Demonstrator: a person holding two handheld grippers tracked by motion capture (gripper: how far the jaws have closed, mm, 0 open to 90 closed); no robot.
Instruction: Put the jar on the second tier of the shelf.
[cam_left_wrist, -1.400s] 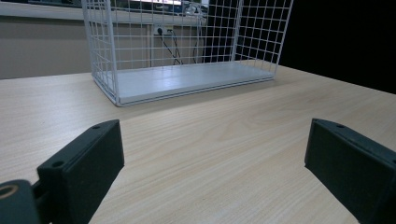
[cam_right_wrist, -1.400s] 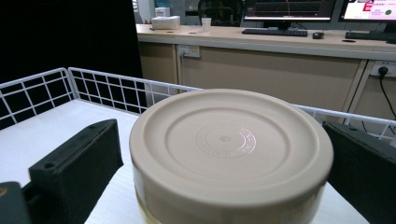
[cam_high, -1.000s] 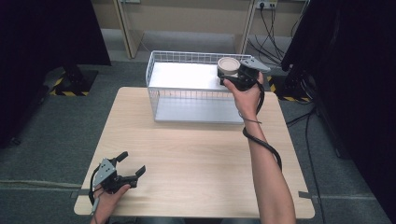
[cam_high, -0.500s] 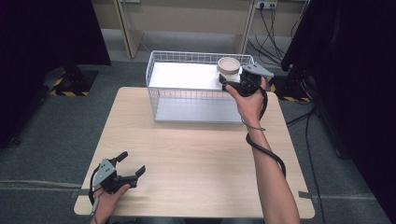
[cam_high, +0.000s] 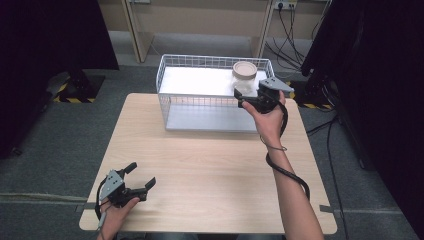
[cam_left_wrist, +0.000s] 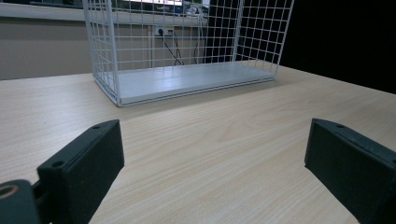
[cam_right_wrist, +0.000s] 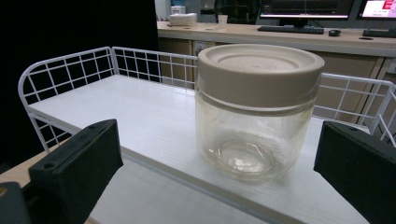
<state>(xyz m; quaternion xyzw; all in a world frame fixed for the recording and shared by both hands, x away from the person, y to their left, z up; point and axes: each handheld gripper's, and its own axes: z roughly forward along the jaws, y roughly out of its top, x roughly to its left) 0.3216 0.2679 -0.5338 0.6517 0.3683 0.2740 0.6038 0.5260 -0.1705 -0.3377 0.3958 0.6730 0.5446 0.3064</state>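
Right gripper (cam_high: 243, 101): fingers (cam_right_wrist: 74, 172) spread wide, nothing pinched. Jar (cam_right_wrist: 254, 109) sits between them but farther out, not touching either finger. Clear glass, tan screw lid, empty, upright. It stands on the white upper shelf (cam_right_wrist: 154, 119) of the wire basket (cam_high: 170, 75), near the shelf's front edge, toward the right end in the high view (cam_high: 244, 75). The right hand (cam_high: 270, 117) holds the gripper just at the basket's front right corner, cable looping down along the forearm.

Left gripper (cam_high: 137, 179): fingers (cam_left_wrist: 81, 163) also spread wide, empty. It rests low over the counter's near left corner, held by the left hand (cam_high: 117, 212), well apart from the basket. Its camera looks across bare wood toward the basket's lower tray (cam_left_wrist: 187, 79) and wire walls.

Counter (cam_high: 210, 170): light wood-grain top, bare apart from the basket, which stands at the far edge, roughly centred. Basket is white wire with a white bottom tray and a white shelf along the back at rim height.

Room: grey carpet floor (cam_high: 60, 130), black curtains left and right, yellow-black hazard tape (cam_high: 70, 97) at a stand base on the left. Cables (cam_high: 287, 30) run down from a wall socket behind the basket. The right gripper view shows a desk (cam_right_wrist: 289, 35) with monitors, keyboard and mouse in the background.
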